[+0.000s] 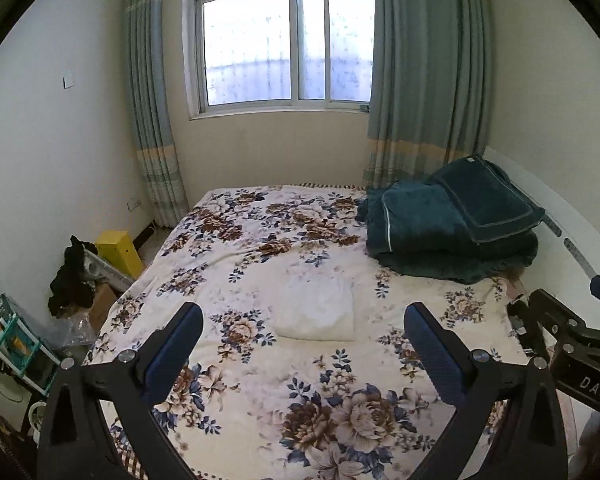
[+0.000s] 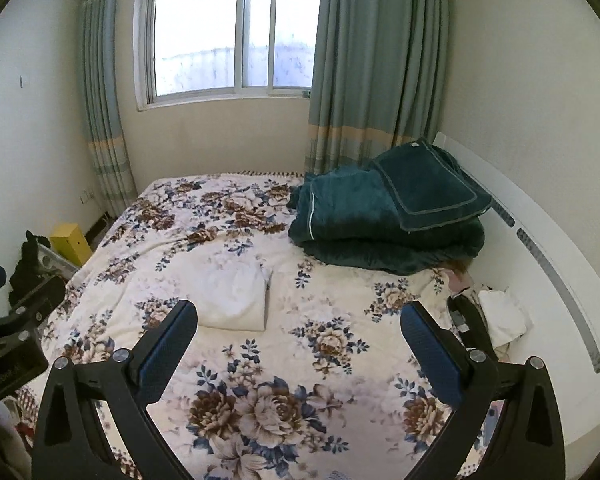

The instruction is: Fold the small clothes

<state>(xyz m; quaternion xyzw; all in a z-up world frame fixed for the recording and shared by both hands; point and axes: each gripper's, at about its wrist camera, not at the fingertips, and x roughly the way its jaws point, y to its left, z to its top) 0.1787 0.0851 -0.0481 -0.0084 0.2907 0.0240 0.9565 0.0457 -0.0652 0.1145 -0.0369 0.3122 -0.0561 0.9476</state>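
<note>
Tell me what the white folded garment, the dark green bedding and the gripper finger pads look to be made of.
White folded garment: thin woven cotton, probably; matte, softly creased.
Dark green bedding: plush fleece or velvet by its deep, shaded nap; pale piping along the edges.
Finger pads: blue, seemingly textured rubber, on black rigid plastic or metal arms.

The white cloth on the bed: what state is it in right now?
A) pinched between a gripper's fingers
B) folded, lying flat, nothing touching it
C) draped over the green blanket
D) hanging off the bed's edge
B: the white cloth lies folded on the floral bedspread, while the left gripper and right gripper are both open and short of it.
</note>
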